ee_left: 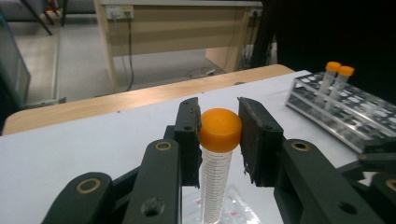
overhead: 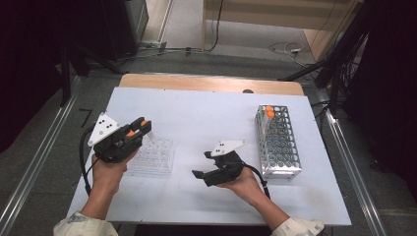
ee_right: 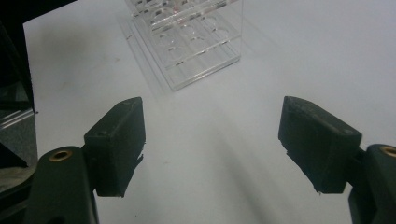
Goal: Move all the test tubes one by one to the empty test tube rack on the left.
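My left gripper (overhead: 141, 127) is shut on the orange cap of a clear graduated tube (ee_left: 219, 135); the tube hangs down between the jaws, over the clear plastic rack (overhead: 153, 157). That same clear rack (ee_right: 187, 37) stands ahead of my right gripper (ee_right: 212, 144), whose jaws are wide apart with only bare white table between them. In the high view the right gripper (overhead: 202, 169) rests low on the table between the two racks. A metal wire rack (overhead: 277, 142) at the right holds two orange-capped tubes (overhead: 269, 112) at its far end; they also stand in the rack (ee_left: 336, 79) in the left gripper view.
A white sheet (overhead: 206, 123) covers the table, with a bare wooden strip (overhead: 211, 82) along the far edge. Cables (overhead: 290, 49) and dark stands sit on the floor beyond. White surface lies open between the two racks.
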A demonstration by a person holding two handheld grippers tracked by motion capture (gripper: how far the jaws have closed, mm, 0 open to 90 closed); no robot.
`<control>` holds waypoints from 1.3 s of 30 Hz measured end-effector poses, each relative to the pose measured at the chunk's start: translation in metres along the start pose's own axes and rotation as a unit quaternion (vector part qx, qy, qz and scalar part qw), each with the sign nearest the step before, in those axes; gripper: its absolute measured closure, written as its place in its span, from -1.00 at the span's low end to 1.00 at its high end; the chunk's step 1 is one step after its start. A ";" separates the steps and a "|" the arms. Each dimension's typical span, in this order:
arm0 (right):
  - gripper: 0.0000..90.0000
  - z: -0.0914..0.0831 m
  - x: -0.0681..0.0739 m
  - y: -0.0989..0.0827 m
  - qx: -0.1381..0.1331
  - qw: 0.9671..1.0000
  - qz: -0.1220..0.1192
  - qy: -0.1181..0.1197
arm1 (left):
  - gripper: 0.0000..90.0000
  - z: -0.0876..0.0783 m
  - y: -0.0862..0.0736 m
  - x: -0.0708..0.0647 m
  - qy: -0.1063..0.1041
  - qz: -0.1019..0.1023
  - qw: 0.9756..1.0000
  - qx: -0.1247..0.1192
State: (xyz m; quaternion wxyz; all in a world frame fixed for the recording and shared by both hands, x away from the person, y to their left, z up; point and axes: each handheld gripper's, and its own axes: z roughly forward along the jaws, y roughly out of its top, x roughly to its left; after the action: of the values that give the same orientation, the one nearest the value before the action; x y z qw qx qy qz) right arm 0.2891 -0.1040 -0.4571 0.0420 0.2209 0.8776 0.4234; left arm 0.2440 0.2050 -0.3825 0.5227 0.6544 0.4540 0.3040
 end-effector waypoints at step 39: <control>-0.52 -0.001 -0.001 -0.001 0.001 1.000 0.001 -0.005 | 0.57 0.016 -0.029 0.021 0.051 0.013 0.997 0.064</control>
State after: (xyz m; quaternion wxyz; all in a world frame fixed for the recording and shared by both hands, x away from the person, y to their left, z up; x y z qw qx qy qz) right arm 0.2889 -0.1057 -0.4575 0.0457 0.2237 0.8778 0.4212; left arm 0.2585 0.2193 -0.4163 0.4522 0.6758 0.4902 0.3139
